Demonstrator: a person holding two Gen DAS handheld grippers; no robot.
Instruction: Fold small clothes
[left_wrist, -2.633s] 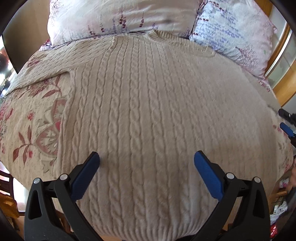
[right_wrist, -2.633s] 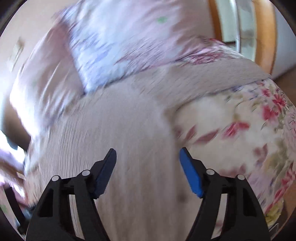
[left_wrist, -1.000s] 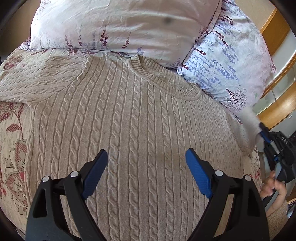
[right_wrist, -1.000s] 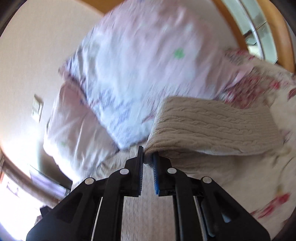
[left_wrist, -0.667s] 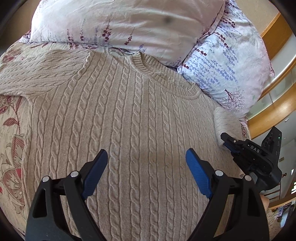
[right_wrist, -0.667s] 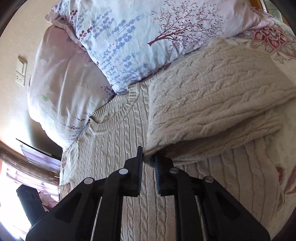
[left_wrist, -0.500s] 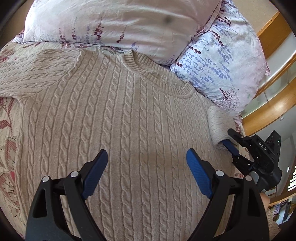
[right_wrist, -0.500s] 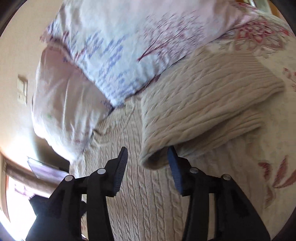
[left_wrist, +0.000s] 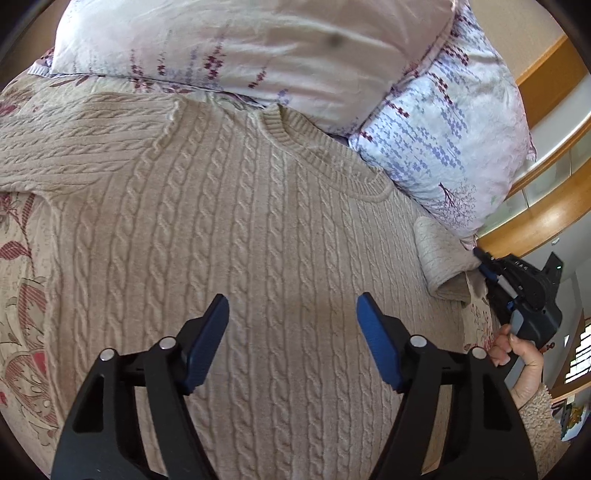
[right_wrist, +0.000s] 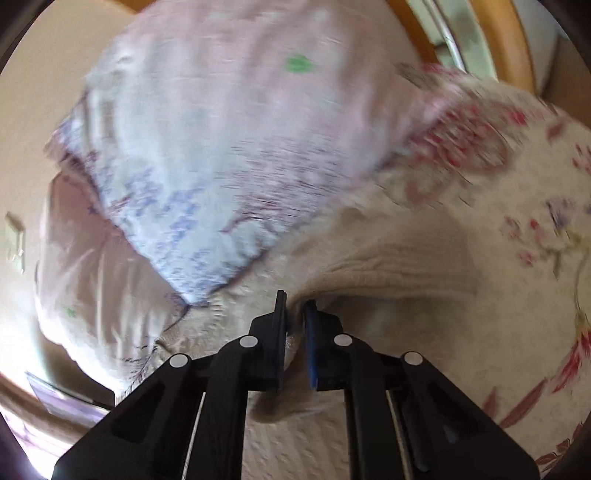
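A beige cable-knit sweater (left_wrist: 258, 240) lies flat, front up, on the bed, with its neckline towards the pillows. Its left sleeve (left_wrist: 74, 147) stretches out sideways. The right sleeve (left_wrist: 439, 254) is folded back at the sweater's right edge. My left gripper (left_wrist: 291, 306) hovers over the sweater's chest; its jaws are closing, with nothing pinched between them. My right gripper (left_wrist: 484, 258) is shut on the edge of that folded sleeve (right_wrist: 388, 273). In the blurred right wrist view, knit fabric is pinched between the right gripper's (right_wrist: 293, 301) pads.
Two floral pillows (left_wrist: 240, 48) (left_wrist: 450, 122) lie behind the neckline. A flowered bedspread (left_wrist: 22, 295) shows at the left and in the right wrist view (right_wrist: 517, 258). A curved wooden bed frame (left_wrist: 535, 221) runs along the right. A hand (left_wrist: 517, 354) holds the right gripper.
The right gripper let go of the sleeve about half a second ago and has shut on its edge again, farther right. The left jaws have narrowed slightly.
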